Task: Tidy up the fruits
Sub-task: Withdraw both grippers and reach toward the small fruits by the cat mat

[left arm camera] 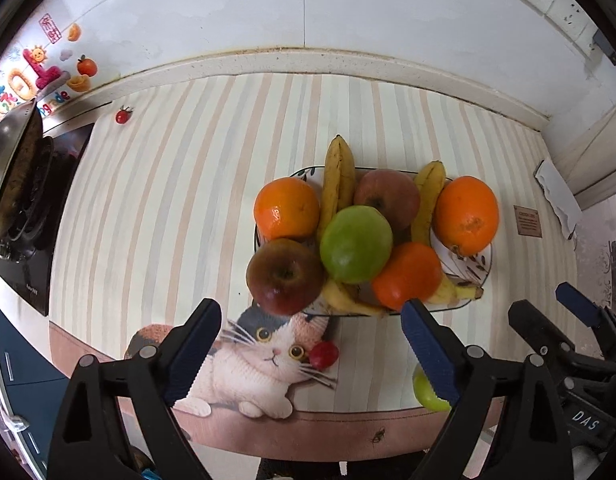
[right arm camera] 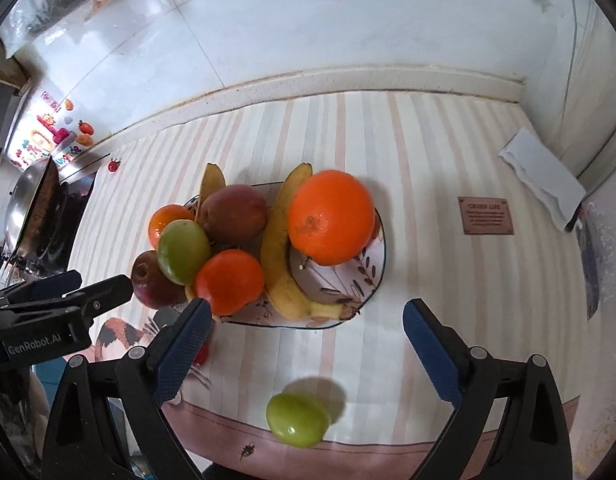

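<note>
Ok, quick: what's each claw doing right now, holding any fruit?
Left claw: open, holding nothing.
Right claw: open, holding nothing.

Both fisheye views are bright and evenly lit, with straight edges bowing toward dark vignetted corners. Glare sheens the white wall tiles (right arm camera: 236,32). A loose green fruit (right arm camera: 297,419) casts a soft shadow toward the upper right.

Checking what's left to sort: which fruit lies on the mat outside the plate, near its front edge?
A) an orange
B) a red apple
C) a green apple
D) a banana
C: the green apple sits alone on the mat, in front of the plate.
</note>
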`<move>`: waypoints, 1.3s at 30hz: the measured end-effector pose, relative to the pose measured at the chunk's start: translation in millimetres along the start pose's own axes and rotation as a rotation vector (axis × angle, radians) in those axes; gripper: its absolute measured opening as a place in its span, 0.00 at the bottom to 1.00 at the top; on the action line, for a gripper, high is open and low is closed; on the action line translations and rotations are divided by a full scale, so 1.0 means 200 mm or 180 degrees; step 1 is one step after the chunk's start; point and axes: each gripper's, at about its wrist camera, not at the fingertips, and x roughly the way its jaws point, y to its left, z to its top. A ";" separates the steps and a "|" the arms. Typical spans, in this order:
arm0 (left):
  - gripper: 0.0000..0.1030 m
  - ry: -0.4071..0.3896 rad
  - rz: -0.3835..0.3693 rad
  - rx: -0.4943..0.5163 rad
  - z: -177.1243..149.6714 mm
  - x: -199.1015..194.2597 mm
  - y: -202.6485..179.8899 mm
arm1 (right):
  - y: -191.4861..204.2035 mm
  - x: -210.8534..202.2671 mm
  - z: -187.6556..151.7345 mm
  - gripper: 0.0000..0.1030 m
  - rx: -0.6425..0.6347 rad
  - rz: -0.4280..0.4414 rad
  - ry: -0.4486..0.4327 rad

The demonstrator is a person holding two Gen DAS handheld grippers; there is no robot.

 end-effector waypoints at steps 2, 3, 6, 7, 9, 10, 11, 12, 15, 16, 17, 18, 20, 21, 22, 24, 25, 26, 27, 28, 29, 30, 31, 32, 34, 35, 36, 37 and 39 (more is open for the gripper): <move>0.89 -0.0049 0.0003 -0.0005 -0.02 -0.04 -0.01 | 0.01 -0.04 -0.01 0.96 -0.0030 -0.0010 -0.0040; 0.89 -0.0069 -0.0008 -0.0003 -0.04 -0.06 -0.02 | 0.00 -0.08 -0.01 0.96 -0.0046 -0.0024 -0.0075; 0.89 -0.0149 -0.0005 0.0035 -0.09 -0.14 -0.04 | 0.01 -0.17 -0.03 0.96 -0.0077 -0.0023 -0.0148; 0.89 -0.0172 0.0000 0.0052 -0.10 -0.16 -0.05 | 0.01 -0.21 -0.04 0.96 -0.0092 -0.0030 -0.0181; 0.89 -0.0196 -0.0025 0.0065 -0.13 -0.21 -0.06 | 0.01 -0.27 -0.06 0.96 -0.0131 -0.0041 -0.0233; 0.89 -0.0196 -0.0054 0.0060 -0.14 -0.24 -0.06 | 0.02 -0.30 -0.06 0.96 -0.0153 -0.0047 -0.0254; 0.89 -0.0200 -0.0068 0.0051 -0.15 -0.26 -0.07 | 0.02 -0.33 -0.07 0.96 -0.0171 -0.0044 -0.0274; 0.89 -0.0208 -0.0074 0.0047 -0.15 -0.28 -0.07 | 0.02 -0.37 -0.08 0.96 -0.0195 -0.0039 -0.0304; 0.89 -0.0230 -0.0097 0.0045 -0.17 -0.34 -0.08 | 0.04 -0.45 -0.09 0.96 -0.0251 -0.0053 -0.0367; 0.89 -0.0236 -0.0105 0.0042 -0.18 -0.36 -0.08 | 0.04 -0.48 -0.09 0.96 -0.0255 -0.0039 -0.0380; 0.89 -0.0243 -0.0113 0.0038 -0.19 -0.38 -0.09 | 0.04 -0.50 -0.09 0.96 -0.0250 -0.0024 -0.0390; 0.89 -0.0248 -0.0121 0.0030 -0.20 -0.40 -0.09 | 0.04 -0.52 -0.10 0.97 -0.0244 -0.0013 -0.0395; 0.89 -0.0236 -0.0133 0.0013 -0.21 -0.42 -0.09 | 0.04 -0.55 -0.10 0.97 -0.0227 0.0030 -0.0402; 0.89 -0.0228 -0.0146 0.0001 -0.21 -0.43 -0.09 | 0.05 -0.56 -0.10 0.97 -0.0221 0.0045 -0.0404; 0.89 -0.0226 -0.0152 -0.0013 -0.22 -0.44 -0.09 | 0.05 -0.57 -0.10 0.97 -0.0225 0.0071 -0.0391; 0.89 -0.0218 -0.0115 -0.0030 -0.23 -0.44 -0.08 | 0.06 -0.55 -0.10 0.97 -0.0235 0.0159 -0.0296; 0.89 -0.0200 -0.0094 -0.0034 -0.24 -0.43 -0.08 | 0.06 -0.52 -0.11 0.97 -0.0231 0.0220 -0.0211; 0.89 -0.0184 -0.0061 -0.0042 -0.25 -0.41 -0.07 | 0.05 -0.49 -0.11 0.97 -0.0221 0.0283 -0.0129; 0.89 -0.0163 -0.0024 -0.0049 -0.26 -0.39 -0.07 | 0.04 -0.42 -0.13 0.97 -0.0215 0.0357 0.0003; 0.89 -0.0111 0.0023 -0.0051 -0.27 -0.35 -0.06 | 0.04 -0.37 -0.15 0.97 -0.0206 0.0386 0.0097; 0.89 -0.0049 0.0043 -0.0061 -0.28 -0.30 -0.05 | 0.02 -0.30 -0.18 0.97 -0.0186 0.0400 0.0226; 0.89 0.0018 0.0071 -0.0084 -0.29 -0.24 -0.03 | 0.01 -0.23 -0.20 0.96 -0.0174 0.0397 0.0334; 0.89 0.0057 0.0095 -0.0099 -0.30 -0.21 -0.02 | 0.00 -0.18 -0.23 0.91 -0.0167 0.0381 0.0401; 0.89 0.0124 0.0122 -0.0112 -0.31 -0.15 -0.01 | 0.00 -0.11 -0.25 0.89 -0.0174 0.0360 0.0506; 0.89 0.0227 0.0162 -0.0131 -0.32 -0.06 0.02 | -0.03 0.01 -0.30 0.76 -0.0101 0.0421 0.0711; 0.89 0.0280 0.0165 -0.0137 -0.33 -0.02 0.03 | -0.04 0.05 -0.32 0.75 -0.0087 0.0443 0.0764; 0.89 0.0328 0.0133 -0.0149 -0.33 0.02 0.04 | -0.04 0.09 -0.33 0.75 -0.0087 0.0456 0.0809; 0.89 0.0369 0.0134 -0.0154 -0.33 0.05 0.05 | -0.05 0.12 -0.35 0.75 -0.0067 0.0473 0.0827; 0.89 0.0418 0.0133 -0.0146 -0.34 0.10 0.06 | -0.04 0.18 -0.37 0.75 -0.0083 0.0464 0.0886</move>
